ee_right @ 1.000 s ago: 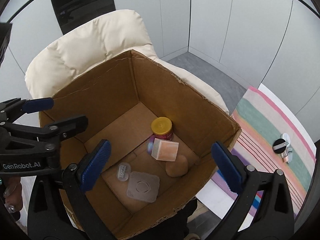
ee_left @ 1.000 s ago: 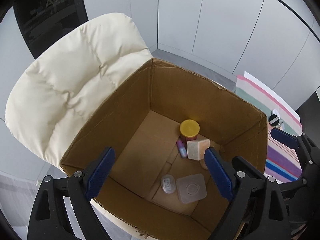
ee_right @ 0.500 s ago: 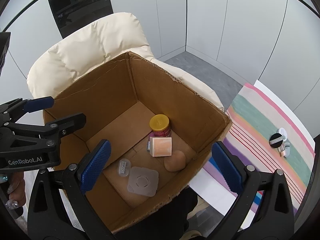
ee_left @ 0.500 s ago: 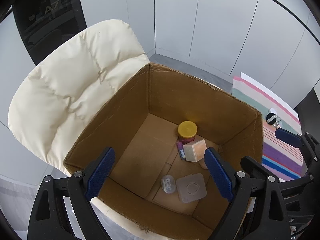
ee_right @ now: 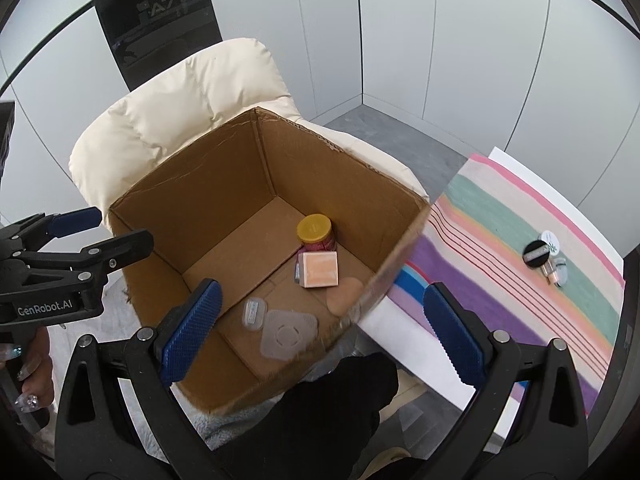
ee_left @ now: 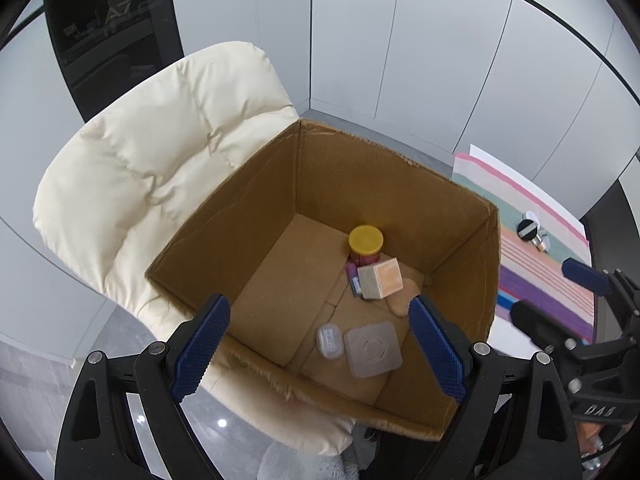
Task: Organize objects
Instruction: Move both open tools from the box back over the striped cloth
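Note:
An open cardboard box (ee_left: 256,208) (ee_right: 192,200) rests on a cream padded chair (ee_left: 152,168). Inside lie a yellow-lidded jar (ee_left: 365,241) (ee_right: 314,231), a peach cube box (ee_left: 380,279) (ee_right: 320,269), a small purple tube (ee_left: 352,276), a tan rounded piece (ee_right: 344,294), a small clear case (ee_left: 329,340) (ee_right: 254,312) and a square clear lid (ee_left: 373,349) (ee_right: 289,334). My left gripper (ee_left: 320,352) is open and empty above the box's near rim. My right gripper (ee_right: 320,332) is open and empty above the box's right corner.
A striped cloth (ee_right: 520,248) (ee_left: 540,248) covers a table right of the box. A black round cap (ee_right: 537,251) and small clear bottles (ee_right: 556,272) lie on it. Grey wall panels stand behind. The right gripper also shows in the left wrist view (ee_left: 580,292).
Both grippers have risen and drawn back from the box, so it looks smaller. The right wrist view has shifted right, showing more striped cloth. Both grippers stay open.

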`<state>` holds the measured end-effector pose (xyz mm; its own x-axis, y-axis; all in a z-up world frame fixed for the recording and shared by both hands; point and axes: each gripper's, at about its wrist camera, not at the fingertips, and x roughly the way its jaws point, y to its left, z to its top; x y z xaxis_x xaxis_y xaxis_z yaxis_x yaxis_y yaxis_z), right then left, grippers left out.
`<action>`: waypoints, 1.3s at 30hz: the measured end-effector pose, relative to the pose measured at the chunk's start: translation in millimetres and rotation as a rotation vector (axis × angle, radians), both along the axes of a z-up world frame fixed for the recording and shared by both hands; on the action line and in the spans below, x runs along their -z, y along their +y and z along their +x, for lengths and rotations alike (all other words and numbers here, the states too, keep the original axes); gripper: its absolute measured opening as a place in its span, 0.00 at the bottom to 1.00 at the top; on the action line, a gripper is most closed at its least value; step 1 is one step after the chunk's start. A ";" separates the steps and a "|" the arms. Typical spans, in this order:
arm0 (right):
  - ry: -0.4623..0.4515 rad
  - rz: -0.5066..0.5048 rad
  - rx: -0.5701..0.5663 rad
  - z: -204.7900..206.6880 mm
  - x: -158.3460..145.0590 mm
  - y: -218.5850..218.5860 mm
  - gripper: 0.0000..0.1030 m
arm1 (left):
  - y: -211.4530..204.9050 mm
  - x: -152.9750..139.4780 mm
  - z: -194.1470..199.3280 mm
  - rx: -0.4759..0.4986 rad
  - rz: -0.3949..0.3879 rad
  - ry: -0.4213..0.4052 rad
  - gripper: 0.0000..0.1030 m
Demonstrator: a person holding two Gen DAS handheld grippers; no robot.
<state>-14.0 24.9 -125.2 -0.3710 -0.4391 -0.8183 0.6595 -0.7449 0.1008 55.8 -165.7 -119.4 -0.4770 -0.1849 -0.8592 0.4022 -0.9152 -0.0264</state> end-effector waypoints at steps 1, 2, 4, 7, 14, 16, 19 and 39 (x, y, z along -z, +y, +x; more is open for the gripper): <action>-0.001 -0.001 0.006 2.7 -0.5 4.7 0.99 | 1.8 0.6 4.6 -0.001 0.003 -0.005 0.89; -0.003 -0.003 0.010 4.8 -0.7 8.7 0.99 | 3.2 1.0 8.4 -0.002 0.007 -0.009 0.89; -0.012 -0.007 0.016 8.4 -0.8 15.4 0.99 | 6.2 0.9 16.2 -0.007 0.013 -0.012 0.89; -0.021 -0.015 0.025 15.9 -0.5 25.6 0.99 | 10.7 -1.3 26.3 -0.013 0.012 -0.010 0.89; -0.037 -0.015 0.012 39.4 4.7 42.8 0.99 | 23.4 -6.4 45.3 -0.022 0.006 0.004 0.89; -0.036 -0.013 0.010 43.2 5.6 45.5 0.99 | 25.4 -7.1 45.7 -0.021 -0.001 0.008 0.89; -0.029 -0.013 0.012 47.9 4.9 49.7 0.99 | 28.1 -6.2 43.4 -0.021 -0.021 -0.003 0.89; -0.007 -0.033 0.155 35.6 -3.5 102.9 0.99 | 58.4 -3.1 21.7 0.059 -0.037 -0.010 0.89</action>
<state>21.6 127.8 -121.8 -0.4309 -0.4038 -0.8070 0.5358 -0.8341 0.1313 77.5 -107.3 -116.2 -0.4795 -0.1883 -0.8571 0.3480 -0.9374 0.0112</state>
